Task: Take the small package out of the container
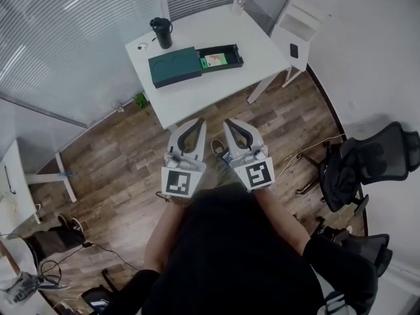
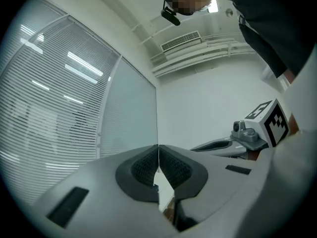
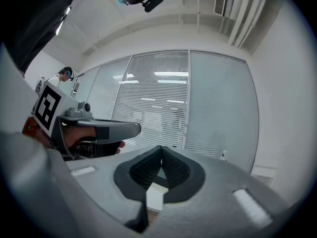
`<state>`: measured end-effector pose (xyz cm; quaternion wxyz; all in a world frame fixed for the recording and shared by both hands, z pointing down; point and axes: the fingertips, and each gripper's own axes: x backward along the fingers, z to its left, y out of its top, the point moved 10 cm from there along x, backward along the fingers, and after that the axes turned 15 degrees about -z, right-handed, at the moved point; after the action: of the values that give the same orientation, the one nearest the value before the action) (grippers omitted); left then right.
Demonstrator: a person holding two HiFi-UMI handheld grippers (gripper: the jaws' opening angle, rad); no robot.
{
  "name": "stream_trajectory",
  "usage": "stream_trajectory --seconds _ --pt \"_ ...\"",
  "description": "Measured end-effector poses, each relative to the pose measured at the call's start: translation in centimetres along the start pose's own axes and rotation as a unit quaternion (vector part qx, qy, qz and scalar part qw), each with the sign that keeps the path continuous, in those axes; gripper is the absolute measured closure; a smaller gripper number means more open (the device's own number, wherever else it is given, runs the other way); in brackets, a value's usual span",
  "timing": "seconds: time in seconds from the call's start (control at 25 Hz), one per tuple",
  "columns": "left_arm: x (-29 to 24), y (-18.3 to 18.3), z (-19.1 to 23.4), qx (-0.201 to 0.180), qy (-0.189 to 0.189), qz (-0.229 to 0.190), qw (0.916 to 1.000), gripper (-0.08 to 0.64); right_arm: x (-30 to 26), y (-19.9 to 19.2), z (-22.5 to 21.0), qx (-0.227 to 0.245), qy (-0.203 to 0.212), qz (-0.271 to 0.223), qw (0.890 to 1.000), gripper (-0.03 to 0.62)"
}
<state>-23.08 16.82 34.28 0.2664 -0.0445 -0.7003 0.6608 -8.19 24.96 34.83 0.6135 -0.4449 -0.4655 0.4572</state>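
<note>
In the head view a dark green container (image 1: pixel 197 62) lies on a white table (image 1: pixel 197 94), its lid (image 1: pixel 173 67) slid to the left. A small green and white package (image 1: pixel 214 60) shows in the uncovered right part. Both grippers are held close to the person's chest, well short of the table and above the wooden floor. The left gripper (image 1: pixel 197 125) is shut and holds nothing. The right gripper (image 1: pixel 229 125) is also shut and bare. In the left gripper view the jaws (image 2: pixel 158 158) meet tip to tip; the right gripper view shows the same (image 3: pixel 161 158).
A black bottle (image 1: pixel 161 32) stands at the table's back left, a clear bottle (image 1: pixel 239 0) at its far edge. A white side stand (image 1: pixel 295 31) is right of the table. Black office chairs (image 1: pixel 367 159) sit at the right. Glass walls with blinds run behind.
</note>
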Motion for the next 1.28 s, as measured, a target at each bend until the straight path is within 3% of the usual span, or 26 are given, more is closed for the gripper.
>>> stream_trajectory --seconds 0.72,1.04,1.28 --pt "-8.5 -3.7 4.5 -0.005 -0.017 0.033 0.9993 0.558 -4.4 -4.6 -11.0 -0.004 -0.078 0.009 0.997 0.594" --pt "-14.1 -6.2 5.2 -0.007 0.010 0.050 0.9987 0.558 -8.1 -6.7 -16.9 -0.018 -0.042 0.010 0.999 0.594" --pt "-17.2 -8.2 5.3 -0.011 0.060 0.056 0.9965 0.558 -11.2 -9.2 -21.5 -0.024 0.018 0.017 0.999 0.594"
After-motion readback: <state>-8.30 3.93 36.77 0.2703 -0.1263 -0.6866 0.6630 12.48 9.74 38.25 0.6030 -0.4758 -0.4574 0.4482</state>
